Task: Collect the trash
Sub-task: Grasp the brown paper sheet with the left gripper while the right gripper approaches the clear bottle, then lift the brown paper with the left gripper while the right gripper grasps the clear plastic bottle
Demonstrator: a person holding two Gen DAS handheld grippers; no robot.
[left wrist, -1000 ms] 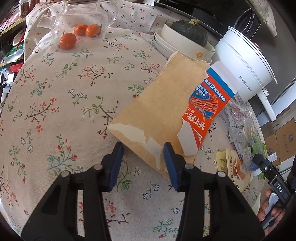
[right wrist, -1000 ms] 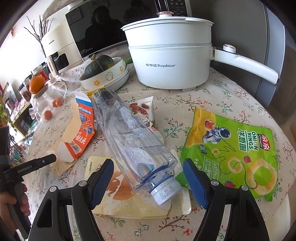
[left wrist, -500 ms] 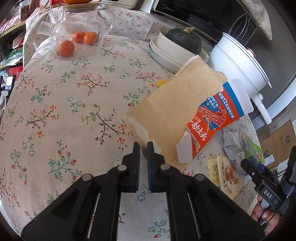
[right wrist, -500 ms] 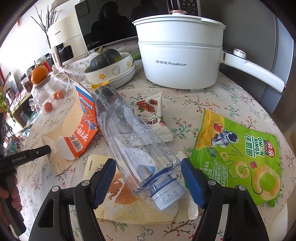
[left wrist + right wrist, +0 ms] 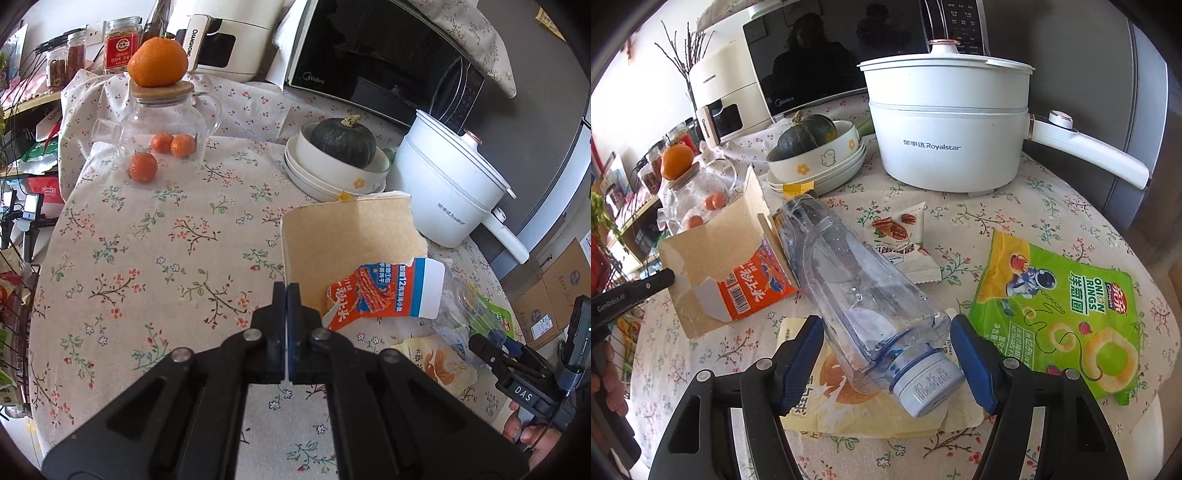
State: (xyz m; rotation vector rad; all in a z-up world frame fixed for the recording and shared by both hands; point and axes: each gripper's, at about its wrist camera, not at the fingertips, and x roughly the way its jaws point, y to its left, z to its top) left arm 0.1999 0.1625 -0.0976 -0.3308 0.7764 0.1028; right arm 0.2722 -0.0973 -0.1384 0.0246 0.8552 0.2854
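Now the left gripper (image 5: pixel 286 295) pinches the torn box (image 5: pixel 343 236) at center frame, lifting it. Next, the right gripper (image 5: pixel 886 336), jaws wide and just narrowing around the bottle (image 5: pixel 864 288), needs closing.

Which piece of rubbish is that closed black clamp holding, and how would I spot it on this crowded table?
Start at the big white electric pot at the back of the floral tablecloth. In front of it and to the left, beside the clear plastic bottle, the left gripper pinches a torn cardboard box. It alone shows a raw brown inside with an orange and blue printed face.
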